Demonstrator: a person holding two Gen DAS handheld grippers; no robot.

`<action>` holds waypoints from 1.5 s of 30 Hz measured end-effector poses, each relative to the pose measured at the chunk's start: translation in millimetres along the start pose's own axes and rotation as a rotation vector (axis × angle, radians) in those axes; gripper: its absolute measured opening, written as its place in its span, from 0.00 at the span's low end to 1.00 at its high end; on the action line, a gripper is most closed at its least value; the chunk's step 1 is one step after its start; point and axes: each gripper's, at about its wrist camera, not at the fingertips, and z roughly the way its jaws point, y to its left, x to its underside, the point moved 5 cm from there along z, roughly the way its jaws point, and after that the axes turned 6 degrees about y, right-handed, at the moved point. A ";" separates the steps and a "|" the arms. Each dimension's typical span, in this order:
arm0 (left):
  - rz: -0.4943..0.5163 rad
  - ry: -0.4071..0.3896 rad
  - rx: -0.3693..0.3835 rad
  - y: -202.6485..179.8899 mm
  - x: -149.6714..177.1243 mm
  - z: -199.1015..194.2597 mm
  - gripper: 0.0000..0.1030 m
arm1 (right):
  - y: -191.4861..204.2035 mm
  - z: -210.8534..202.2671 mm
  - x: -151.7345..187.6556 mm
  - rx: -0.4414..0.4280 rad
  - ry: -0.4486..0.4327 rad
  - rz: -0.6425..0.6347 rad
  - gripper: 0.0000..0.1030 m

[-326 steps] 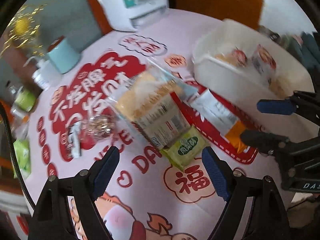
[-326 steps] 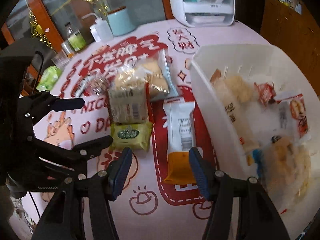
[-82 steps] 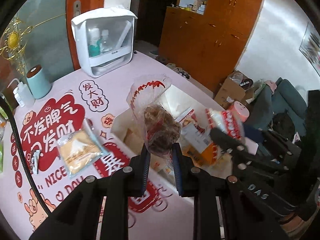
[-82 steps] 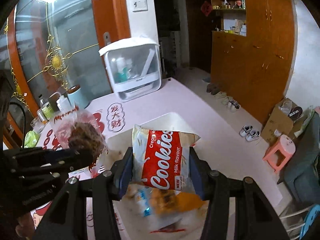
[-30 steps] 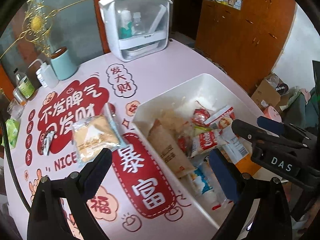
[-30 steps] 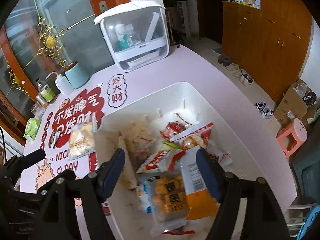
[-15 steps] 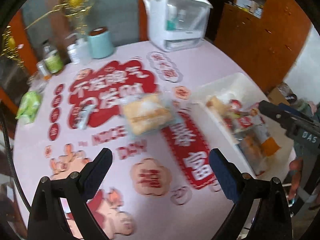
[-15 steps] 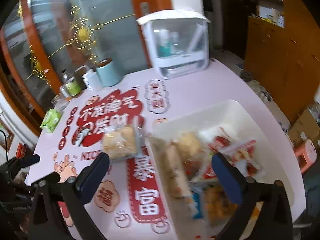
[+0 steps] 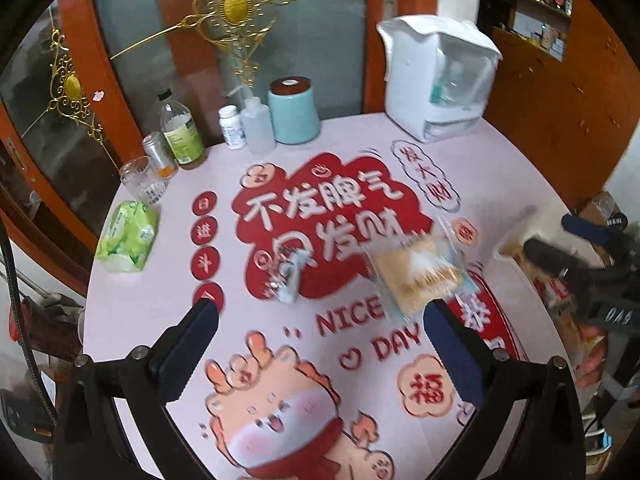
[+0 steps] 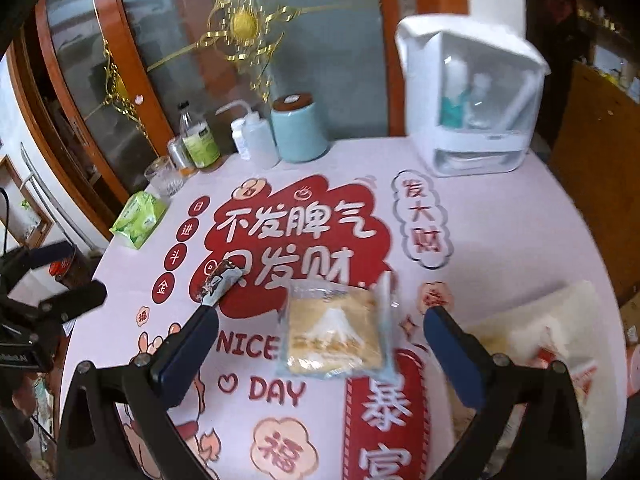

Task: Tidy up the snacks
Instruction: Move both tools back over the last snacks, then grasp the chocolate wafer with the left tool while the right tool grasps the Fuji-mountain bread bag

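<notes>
The clear-wrapped pack of yellow cakes (image 10: 335, 332) lies flat on the pink printed tablecloth (image 10: 500, 240), just beside the near corner of the white bin (image 10: 576, 300) that already holds other snacks. A little further left on the cloth lies the small snack stick (image 10: 219, 282), slanted across the red cloud print.

My right gripper (image 10: 320, 354) hangs above the cake pack with its jaws spread as wide as they go, having just opened out, with nothing between the pads; the pack shows in the gap below them. My left gripper (image 9: 320, 344) is just as wide, its jaws having just opened a touch further, and empty too; ahead of it are the snack stick (image 9: 285, 278) and the blurred cake pack (image 9: 420, 276).

The cake pack is broad, slack and slippery, I judge. If I close on its flat face the pads may only pinch loose film and it could slide out on the way to the bin, or I could crush the cakes. The stick is thin and lies low; my pads may scrape the cloth and push it away. Both views are blurred, so my aim may be off. At the far edge stand a drinking glass (image 9: 143, 180), bottles (image 9: 180, 130) and a teal canister (image 9: 294, 110), well apart from my grippers.
</notes>
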 end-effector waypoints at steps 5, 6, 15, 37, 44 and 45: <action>0.027 -0.005 -0.029 22.2 -26.7 27.6 0.99 | -3.6 61.1 -6.2 0.035 0.107 0.038 1.00; 0.035 0.001 -0.025 24.4 -29.7 36.9 0.99 | -4.7 73.6 -5.1 0.033 0.134 0.046 1.00; 0.098 0.180 0.000 34.8 -27.7 160.0 0.99 | -9.3 153.6 20.6 0.120 0.290 0.012 1.00; 0.027 0.357 0.046 52.5 -9.1 266.2 1.00 | -5.5 177.6 30.8 0.145 0.316 -0.063 1.00; 0.022 0.357 0.045 52.9 -9.3 265.6 0.97 | -3.9 182.8 31.3 0.176 0.364 -0.054 1.00; 0.028 0.352 0.047 50.3 -9.2 266.3 0.90 | -3.8 182.2 31.9 0.175 0.362 -0.056 0.99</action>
